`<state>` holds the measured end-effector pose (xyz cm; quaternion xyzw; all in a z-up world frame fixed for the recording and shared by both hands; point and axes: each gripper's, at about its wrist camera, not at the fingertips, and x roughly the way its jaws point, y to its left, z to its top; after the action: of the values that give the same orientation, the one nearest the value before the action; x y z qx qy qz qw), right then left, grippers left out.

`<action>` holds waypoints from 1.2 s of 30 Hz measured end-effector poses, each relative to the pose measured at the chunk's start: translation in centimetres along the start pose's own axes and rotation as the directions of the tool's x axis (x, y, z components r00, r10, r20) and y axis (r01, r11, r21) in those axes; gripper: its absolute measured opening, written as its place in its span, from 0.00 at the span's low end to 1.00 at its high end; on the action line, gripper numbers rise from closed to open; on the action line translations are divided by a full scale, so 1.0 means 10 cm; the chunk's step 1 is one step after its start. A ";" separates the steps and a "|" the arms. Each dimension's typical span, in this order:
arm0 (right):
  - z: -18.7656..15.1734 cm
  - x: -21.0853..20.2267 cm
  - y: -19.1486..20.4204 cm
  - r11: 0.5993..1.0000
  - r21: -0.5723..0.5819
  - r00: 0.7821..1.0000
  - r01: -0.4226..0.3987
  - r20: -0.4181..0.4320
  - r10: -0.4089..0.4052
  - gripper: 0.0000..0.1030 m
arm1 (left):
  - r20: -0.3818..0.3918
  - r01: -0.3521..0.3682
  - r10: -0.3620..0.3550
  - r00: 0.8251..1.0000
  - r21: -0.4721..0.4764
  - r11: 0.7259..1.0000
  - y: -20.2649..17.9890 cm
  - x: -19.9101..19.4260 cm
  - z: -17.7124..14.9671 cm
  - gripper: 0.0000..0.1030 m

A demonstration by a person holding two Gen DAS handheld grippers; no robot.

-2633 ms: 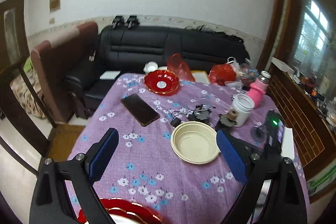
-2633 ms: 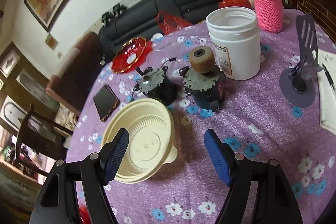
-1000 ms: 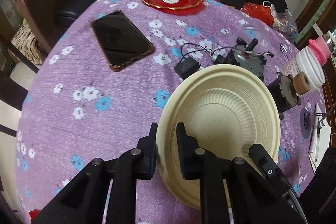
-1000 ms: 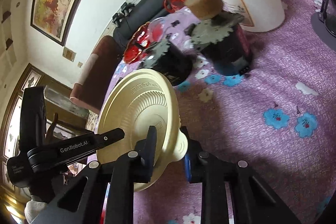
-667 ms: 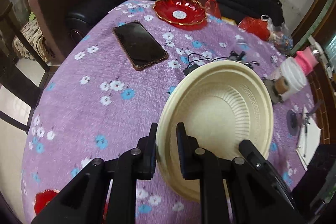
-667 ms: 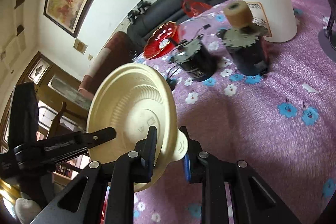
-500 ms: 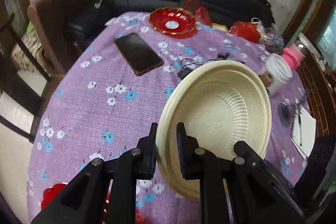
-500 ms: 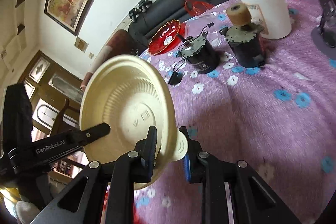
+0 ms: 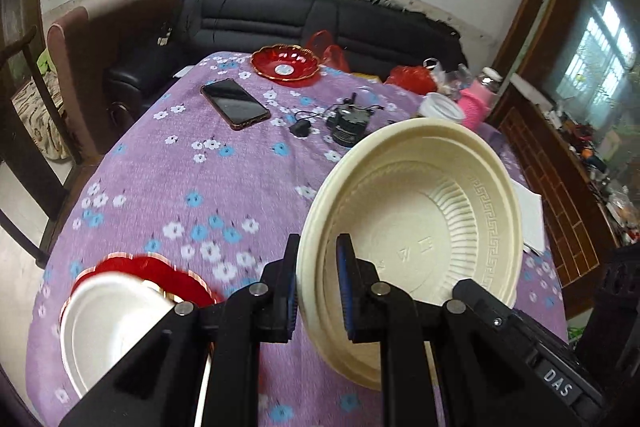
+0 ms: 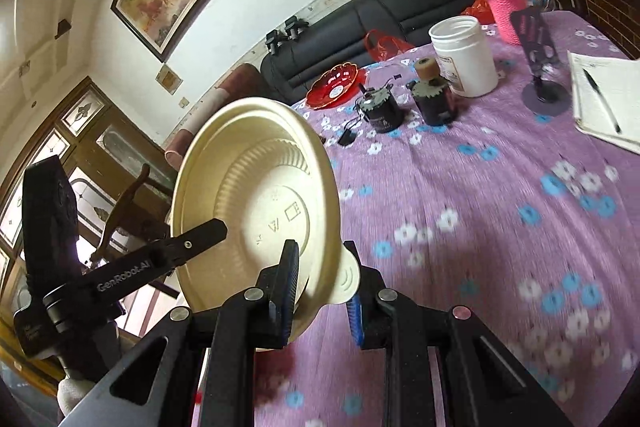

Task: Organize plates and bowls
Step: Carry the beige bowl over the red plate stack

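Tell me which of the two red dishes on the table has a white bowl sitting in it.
The near red dish, by the left gripper: white bowl inside. The far scalloped red dish beside the sofa holds none.

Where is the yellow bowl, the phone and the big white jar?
yellow bowl [image 9: 416, 247], left wrist view, on its ribbed inside bottom.
phone [image 9: 234, 103], left wrist view, on its dark screen.
white jar [image 10: 466, 61], right wrist view, on its side wall.
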<state>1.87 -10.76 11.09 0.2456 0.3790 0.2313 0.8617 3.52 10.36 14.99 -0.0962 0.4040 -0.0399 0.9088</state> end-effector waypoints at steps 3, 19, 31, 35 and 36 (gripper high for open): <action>-0.17 -0.13 -0.05 0.999 0.024 1.000 -0.023 -0.002 0.023 0.23 | 0.046 0.007 -0.008 0.999 0.020 1.000 -0.03 -0.18 -0.23 0.16; -0.77 -0.38 0.09 0.997 0.040 0.997 -0.070 -0.023 0.071 0.23 | 0.204 -0.117 0.097 0.974 0.086 0.989 -0.03 -0.80 -0.93 0.16; -0.91 -0.34 0.40 0.998 -0.014 0.997 -0.060 -0.048 0.059 0.24 | 0.243 -0.141 0.124 0.962 0.052 0.989 0.16 -1.05 -1.08 0.16; -0.93 -0.28 0.54 0.998 -0.044 0.997 -0.054 -0.060 0.052 0.24 | 0.238 -0.139 0.130 0.962 0.020 0.990 0.31 -1.07 -1.07 0.16; -0.93 -0.25 0.58 0.997 -0.051 0.997 -0.052 -0.066 0.049 0.24 | 0.236 -0.139 0.132 0.963 0.012 0.990 0.35 -1.07 -1.07 0.16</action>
<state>-8.02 -5.44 10.43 0.2246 0.3940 0.2709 0.8491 -11.61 13.90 14.99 -0.0597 0.2988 0.0283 0.9520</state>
